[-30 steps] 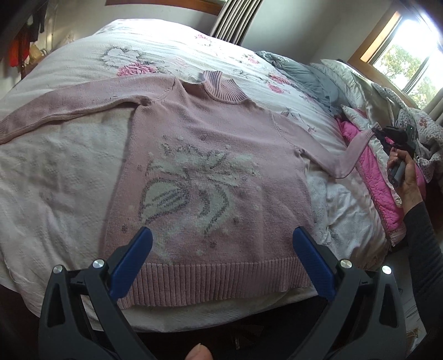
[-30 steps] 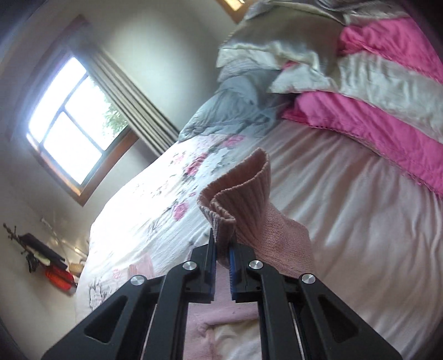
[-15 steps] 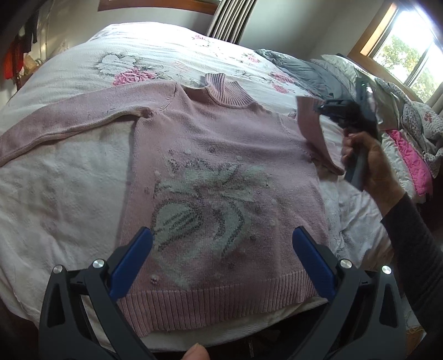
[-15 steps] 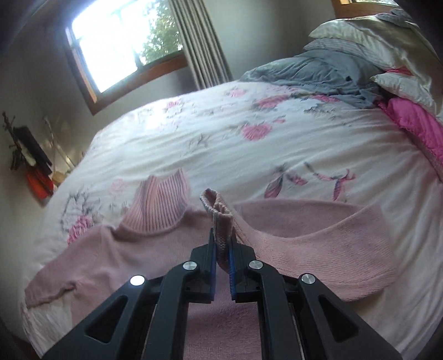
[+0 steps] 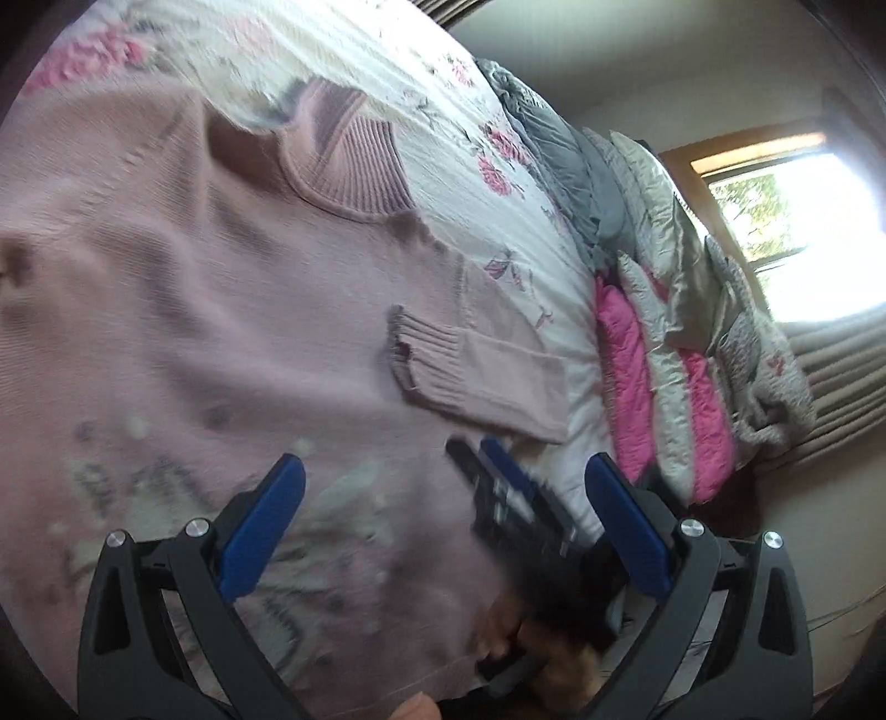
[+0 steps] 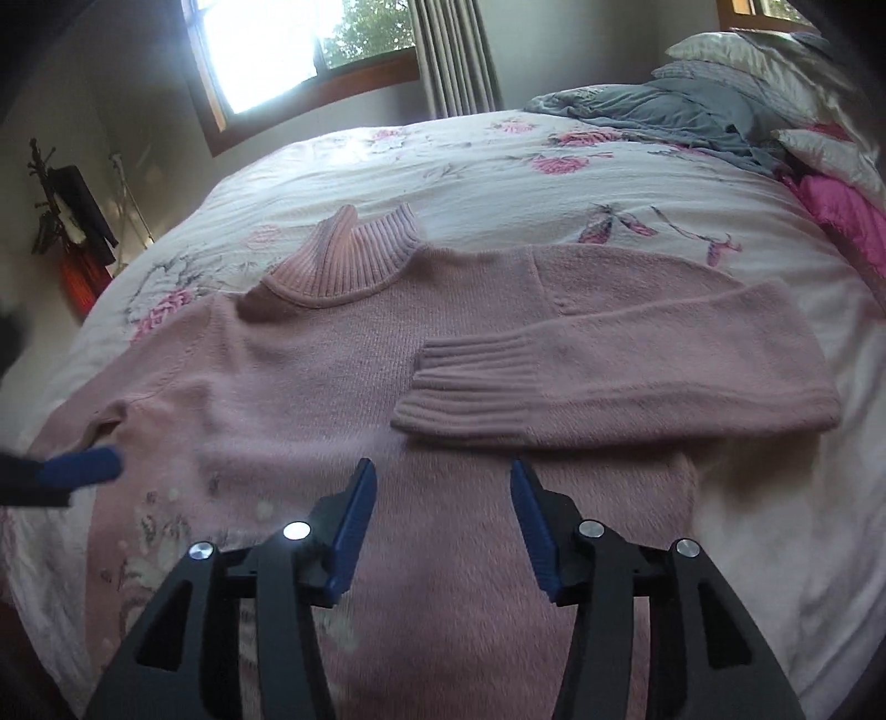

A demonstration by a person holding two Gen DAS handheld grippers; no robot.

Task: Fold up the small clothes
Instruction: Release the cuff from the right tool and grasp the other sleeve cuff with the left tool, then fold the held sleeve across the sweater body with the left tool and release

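A pink knit sweater point(image 6: 310, 376) point(image 5: 183, 310) with a ribbed turtleneck lies flat on the bed. Its right sleeve point(image 6: 626, 376) point(image 5: 482, 371) is folded inward across the chest, with the ribbed cuff point(image 6: 459, 382) toward the middle. My right gripper point(image 6: 443, 476) hovers open just in front of that cuff and holds nothing. My left gripper point(image 5: 443, 476) is open above the sweater's lower right part, also holding nothing. The right gripper point(image 5: 498, 471) shows blurred between the left gripper's fingers, with a hand point(image 5: 531, 648) behind it. One blue fingertip point(image 6: 83, 465) of the left gripper shows at the left edge.
The bed has a white floral cover point(image 6: 498, 166). Grey, silver and pink bedding point(image 5: 653, 365) point(image 6: 720, 116) is piled at the head of the bed. A window point(image 6: 288, 44) and curtains stand behind. A coat rack point(image 6: 61, 221) stands beside the bed.
The right gripper laid the sleeve across the sweater's chest, let go of the cuff and opened. The left gripper moved in closer over the sweater and swung toward the right side.
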